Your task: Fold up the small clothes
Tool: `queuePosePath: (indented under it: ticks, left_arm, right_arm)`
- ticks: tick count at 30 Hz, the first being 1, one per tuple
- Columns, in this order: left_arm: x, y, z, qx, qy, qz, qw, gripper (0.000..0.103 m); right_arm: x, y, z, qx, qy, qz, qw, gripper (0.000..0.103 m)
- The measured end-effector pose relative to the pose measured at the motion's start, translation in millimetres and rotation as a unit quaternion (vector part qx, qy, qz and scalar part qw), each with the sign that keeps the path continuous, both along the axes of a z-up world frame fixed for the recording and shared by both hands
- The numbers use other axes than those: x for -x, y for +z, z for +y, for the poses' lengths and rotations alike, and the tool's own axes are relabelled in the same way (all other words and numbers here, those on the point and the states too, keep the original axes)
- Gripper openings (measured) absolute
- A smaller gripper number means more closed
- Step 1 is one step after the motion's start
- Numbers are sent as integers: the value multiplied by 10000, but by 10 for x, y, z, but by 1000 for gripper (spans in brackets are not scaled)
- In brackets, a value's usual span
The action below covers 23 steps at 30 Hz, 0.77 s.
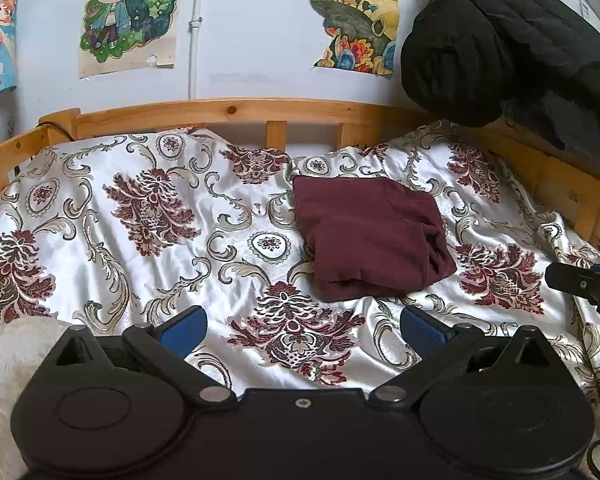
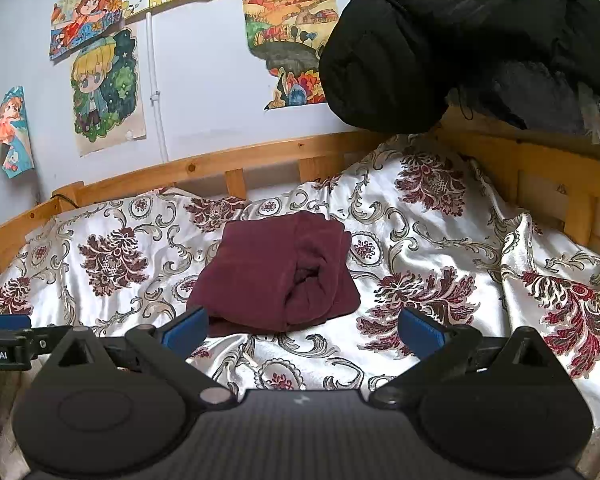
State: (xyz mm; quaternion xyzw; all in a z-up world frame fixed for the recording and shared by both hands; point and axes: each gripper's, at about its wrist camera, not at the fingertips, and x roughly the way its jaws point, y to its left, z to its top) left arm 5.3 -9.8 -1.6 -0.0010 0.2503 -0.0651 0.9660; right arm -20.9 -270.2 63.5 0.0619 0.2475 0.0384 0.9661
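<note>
A soft maroon knit garment (image 1: 370, 236), folded into a thick rectangle, lies mid-bed on the glossy floral satin bedspread (image 1: 140, 208). The left gripper (image 1: 303, 330) and right gripper (image 2: 302, 328) (blue-padded) both gape wide, empty. Only the right view shows the garment's rolled open end.

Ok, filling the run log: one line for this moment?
left gripper: open, empty | right gripper: open, empty | maroon garment: folded, on bedspread, untouched
</note>
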Motion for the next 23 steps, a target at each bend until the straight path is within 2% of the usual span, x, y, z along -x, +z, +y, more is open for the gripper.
queuePosePath:
  ticks: [23]
  left_arm:
    - [-15,-27,5,39,-89,73,9999,102]
  right_arm:
    - [-13,-52,14,11,36,83,10000,103]
